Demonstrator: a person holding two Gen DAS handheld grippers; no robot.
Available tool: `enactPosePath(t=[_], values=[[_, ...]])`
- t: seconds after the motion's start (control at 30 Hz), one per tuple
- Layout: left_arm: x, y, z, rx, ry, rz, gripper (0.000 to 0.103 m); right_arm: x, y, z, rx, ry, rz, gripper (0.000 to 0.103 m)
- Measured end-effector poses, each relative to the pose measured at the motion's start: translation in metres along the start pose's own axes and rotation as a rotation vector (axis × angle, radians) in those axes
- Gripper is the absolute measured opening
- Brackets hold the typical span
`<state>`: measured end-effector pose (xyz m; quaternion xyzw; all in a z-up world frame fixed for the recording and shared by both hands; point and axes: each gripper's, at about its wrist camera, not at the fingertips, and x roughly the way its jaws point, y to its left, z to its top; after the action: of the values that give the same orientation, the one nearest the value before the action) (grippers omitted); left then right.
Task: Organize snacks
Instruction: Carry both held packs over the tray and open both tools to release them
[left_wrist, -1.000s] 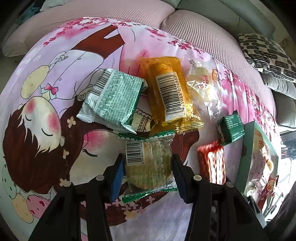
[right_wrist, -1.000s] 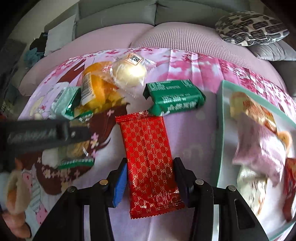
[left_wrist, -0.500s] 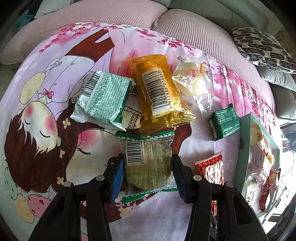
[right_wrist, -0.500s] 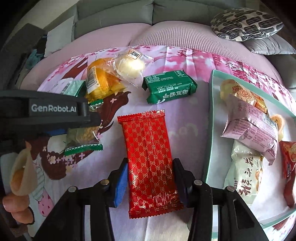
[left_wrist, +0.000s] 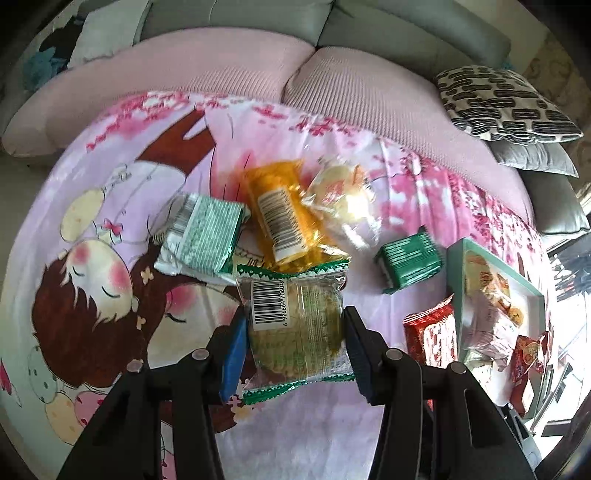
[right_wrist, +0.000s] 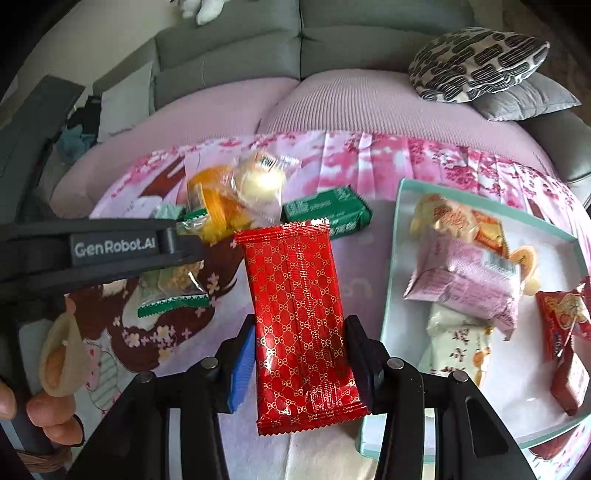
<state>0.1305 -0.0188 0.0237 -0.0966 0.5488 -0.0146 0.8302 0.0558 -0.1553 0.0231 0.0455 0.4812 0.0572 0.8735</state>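
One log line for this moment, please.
left tool: shut on clear cookie pack | right tool: shut on red wafer pack | tray: part-filled

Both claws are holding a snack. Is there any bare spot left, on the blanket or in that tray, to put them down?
Yes. The blanket is bare between the red packet and the tray. The tray's near left corner is open too. It is crowded at the pile round the orange pack and in the tray's middle.

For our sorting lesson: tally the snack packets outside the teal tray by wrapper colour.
Red: 1, red foil packet
Orange: 1, orange plastic packet
Green: 2, pale green striped packet, dark green packet
Clear: 2, clear-wrapped round bun, clear green-edged biscuit packet
Total: 6
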Motion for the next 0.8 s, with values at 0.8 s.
enactPosePath(t=[0.8], values=[[-0.047, -0.073, -0.021, 0.180, -0.083, -0.094, 0.052, -0.076, -0.147, 0.007, 0.371, -0.188, -0.152, 0.049]])
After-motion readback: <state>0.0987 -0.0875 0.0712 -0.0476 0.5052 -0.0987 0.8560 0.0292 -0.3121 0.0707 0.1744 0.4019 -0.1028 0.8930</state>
